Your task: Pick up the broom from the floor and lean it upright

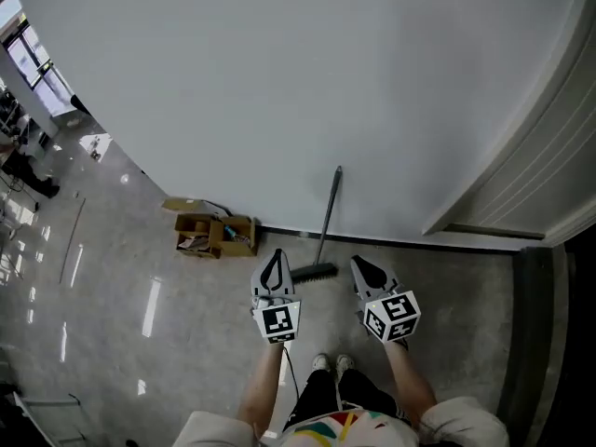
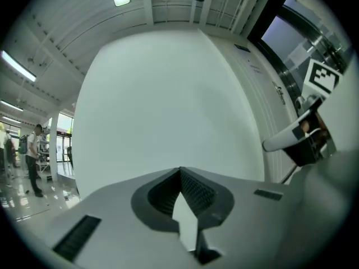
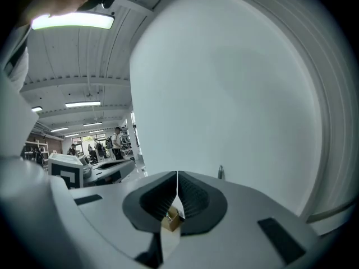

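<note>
Broom (image 1: 326, 226) leans steep on wall (image 1: 279, 82), head on glossy floor (image 1: 186, 343): might slide sideways, topple. Left gripper (image 1: 273, 261), right gripper (image 1: 363, 266) both closed, empty.

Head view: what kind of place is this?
Probably a big workplace hall, not a home: polished grey floor, long ceiling strip lights, and people standing about far off.

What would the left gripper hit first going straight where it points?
Most likely the white wall: only bare wall shows ahead of the shut left gripper. The leaning broom stands off to its right. Depth is unclear.
</note>
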A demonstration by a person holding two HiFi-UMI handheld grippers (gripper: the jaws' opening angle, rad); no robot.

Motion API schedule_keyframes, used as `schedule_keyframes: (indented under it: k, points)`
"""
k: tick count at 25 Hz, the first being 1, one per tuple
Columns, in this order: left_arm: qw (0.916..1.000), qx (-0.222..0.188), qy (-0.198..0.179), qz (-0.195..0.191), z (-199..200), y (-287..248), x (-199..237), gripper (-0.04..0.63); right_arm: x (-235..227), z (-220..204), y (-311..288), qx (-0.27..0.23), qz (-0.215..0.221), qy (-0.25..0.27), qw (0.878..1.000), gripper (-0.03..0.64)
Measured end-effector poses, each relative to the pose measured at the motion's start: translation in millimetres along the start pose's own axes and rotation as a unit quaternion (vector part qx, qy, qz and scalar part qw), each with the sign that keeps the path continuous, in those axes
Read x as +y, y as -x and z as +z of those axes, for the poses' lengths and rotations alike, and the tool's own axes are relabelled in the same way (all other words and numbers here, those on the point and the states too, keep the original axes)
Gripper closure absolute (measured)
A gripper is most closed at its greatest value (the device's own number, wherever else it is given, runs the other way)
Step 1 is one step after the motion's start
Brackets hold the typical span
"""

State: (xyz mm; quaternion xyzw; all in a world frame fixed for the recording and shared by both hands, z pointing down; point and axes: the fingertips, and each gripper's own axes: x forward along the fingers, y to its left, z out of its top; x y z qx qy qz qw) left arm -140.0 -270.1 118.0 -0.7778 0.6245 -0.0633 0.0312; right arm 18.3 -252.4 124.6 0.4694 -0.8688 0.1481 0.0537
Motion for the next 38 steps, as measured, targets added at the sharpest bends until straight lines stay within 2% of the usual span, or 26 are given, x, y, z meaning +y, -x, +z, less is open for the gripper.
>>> schedule_keyframes:
  k: [2, 5, 7, 13, 15, 17, 19, 30, 38]
  points:
    - [0.9999, 0.009, 0.000, 0.014, 38, 20, 8, 0.550, 18, 42, 24, -0.009, 0.001, -0.009, 1.000, 0.601]
    - [0.9996, 0.015, -0.025, 0.004, 74, 50, 2, 0.551, 46, 67, 57, -0.032, 0.032, -0.080, 0.996, 0.601]
    - [0.9997, 0.013, -0.017, -0.012, 80, 66, -12, 0.551, 60, 62, 74, -0.030, 0.047, -0.087, 0.995, 0.601]
    - [0.9984, 0.010, 0.021, -0.052, 84, 101, -63, 0.551, 78, 34, 116, 0.000, 0.058, -0.051, 0.997, 0.601]
    - [0.9970, 0.016, 0.007, -0.075, 79, 111, -82, 0.551, 81, 28, 127, -0.003, 0.059, -0.052, 0.997, 0.601]
    - [0.9944, 0.017, -0.030, -0.100, 76, 119, -95, 0.551, 83, 24, 130, -0.005, 0.054, -0.057, 0.997, 0.601]
    - [0.9930, 0.020, -0.045, -0.108, 72, 124, -100, 0.551, 83, 19, 131, -0.001, 0.047, -0.057, 0.997, 0.601]
    - [0.9972, 0.020, 0.012, -0.071, 74, 125, -81, 0.551, 85, 23, 129, 0.009, 0.050, -0.019, 0.999, 0.601]
    - [0.9977, 0.026, 0.026, -0.056, 65, 128, -69, 0.551, 88, 20, 123, 0.011, 0.051, -0.013, 0.999, 0.601]
